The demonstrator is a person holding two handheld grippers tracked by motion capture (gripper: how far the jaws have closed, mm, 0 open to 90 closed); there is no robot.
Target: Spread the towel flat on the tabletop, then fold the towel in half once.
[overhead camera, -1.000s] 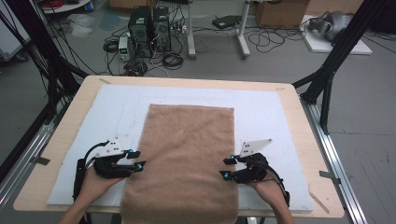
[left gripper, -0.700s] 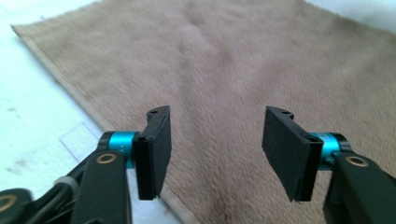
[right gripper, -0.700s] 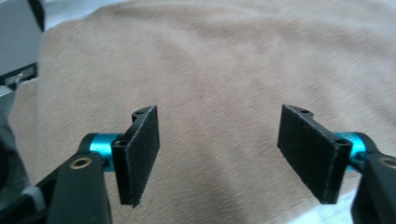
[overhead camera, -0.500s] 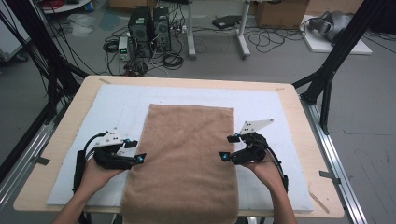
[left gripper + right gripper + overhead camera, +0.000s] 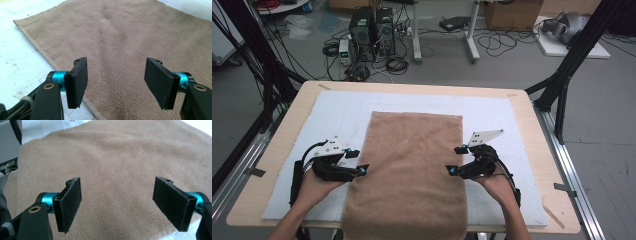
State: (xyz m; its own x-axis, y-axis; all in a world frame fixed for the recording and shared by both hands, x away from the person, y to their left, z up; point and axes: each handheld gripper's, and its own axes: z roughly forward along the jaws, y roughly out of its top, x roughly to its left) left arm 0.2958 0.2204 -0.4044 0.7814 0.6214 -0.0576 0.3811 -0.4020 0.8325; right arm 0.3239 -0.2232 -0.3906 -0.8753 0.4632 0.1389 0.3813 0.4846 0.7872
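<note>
Towel (image 5: 412, 170), tan terry cloth, rectangular, lies flat at the middle of the high view on a white mat (image 5: 502, 115) that covers a pale wooden table (image 5: 287, 125); its near end hangs over the table's bottom edge. Pile is short and nubby, with a stitched hem along the long side in the left gripper view and a faint crease running up the middle. Left gripper (image 5: 358, 162) sits at the towel's left edge, lower left of centre; its jaws have just been opening and now stand wide apart, with nothing pinched, the cloth lying below them. Right gripper (image 5: 457, 160) sits at the towel's right edge; its jaws likewise have just been opening, stand wide, and hold nothing. Black felt-like pads (image 5: 68, 205) on teal stubs. Beyond the table, at the top of the frame: computer towers (image 5: 372, 25), tangled cables (image 5: 397, 62), and black frame struts (image 5: 569, 65).
</note>
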